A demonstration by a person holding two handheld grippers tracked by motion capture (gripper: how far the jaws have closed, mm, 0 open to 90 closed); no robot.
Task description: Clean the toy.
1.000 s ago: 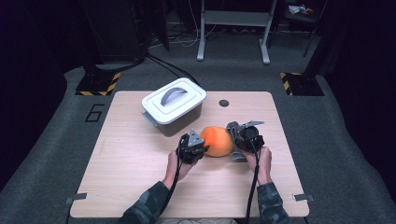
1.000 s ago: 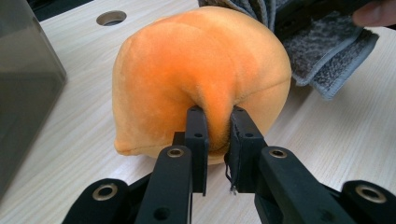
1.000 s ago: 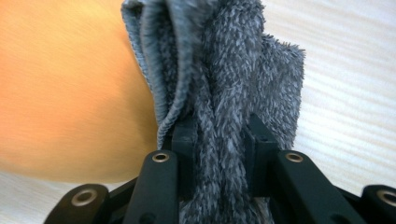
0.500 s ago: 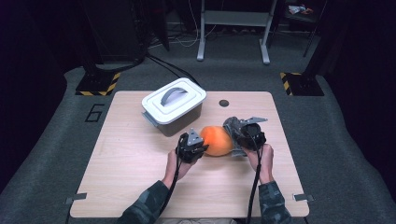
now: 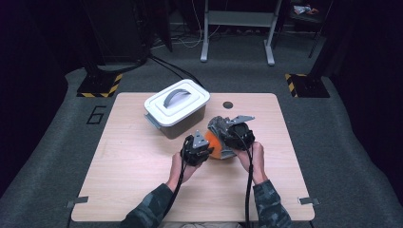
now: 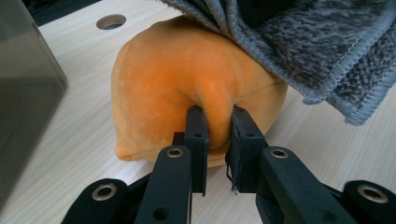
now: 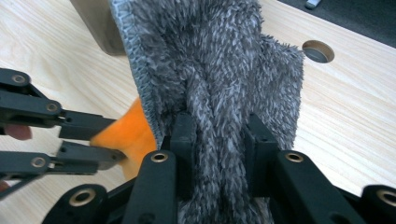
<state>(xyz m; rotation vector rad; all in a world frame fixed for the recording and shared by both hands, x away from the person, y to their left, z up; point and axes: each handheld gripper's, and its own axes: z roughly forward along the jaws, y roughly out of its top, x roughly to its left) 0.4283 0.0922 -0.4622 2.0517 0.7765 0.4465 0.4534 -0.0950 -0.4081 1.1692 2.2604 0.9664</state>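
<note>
The orange plush toy (image 6: 187, 88) sits on the desk (image 5: 123, 180) just in front of the person, a little right of centre, with the grey fuzzy cloth (image 7: 219, 70) draped over its far side. The left gripper (image 6: 215, 122) has its jaws pinching a fold of the plush low on its near side. The right gripper (image 7: 218, 140) has its jaws clamped on a thick bunch of the cloth, holding it up so it hangs against the toy. It looks like the cloth is being worked over or off the toy while the other gripper steadies it; which of the 2 I cannot tell. The next move calls for a firm hold on the plush while the cloth is drawn across it. The white lidded box (image 5: 177, 105) stands just behind to the left, close enough to crowd a sweep that way. A round hole (image 5: 228, 104) in the desk lies beyond.
</note>
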